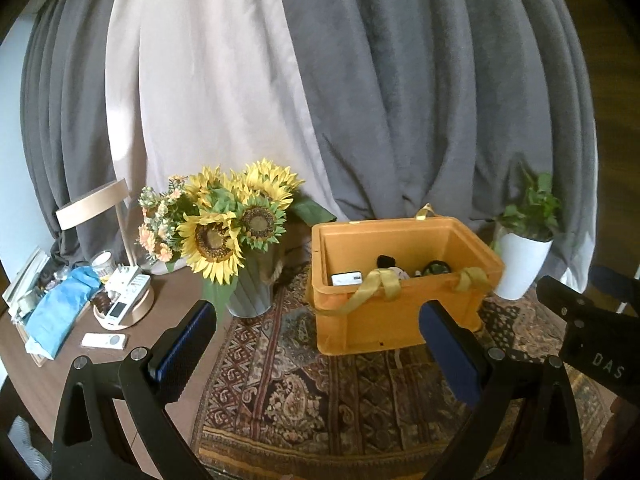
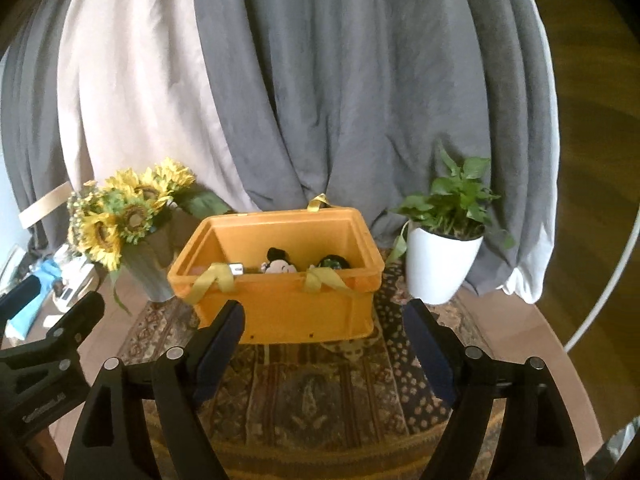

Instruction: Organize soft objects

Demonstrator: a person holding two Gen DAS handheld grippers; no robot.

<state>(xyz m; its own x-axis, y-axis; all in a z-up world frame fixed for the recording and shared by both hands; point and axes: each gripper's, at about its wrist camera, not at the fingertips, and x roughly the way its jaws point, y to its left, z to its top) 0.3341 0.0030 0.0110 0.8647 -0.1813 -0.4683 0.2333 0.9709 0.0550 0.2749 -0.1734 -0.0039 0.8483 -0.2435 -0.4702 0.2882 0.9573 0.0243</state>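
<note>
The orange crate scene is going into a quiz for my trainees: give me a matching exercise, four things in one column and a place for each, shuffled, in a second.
Things:
1. sunflowers
2. potted plant
3. plush toy
4. rug

Places:
A. inside the crate
B. right of the crate
C. under the crate
D. left of the crate

Pairs: 1-D, 2-B, 3-A, 4-C
</note>
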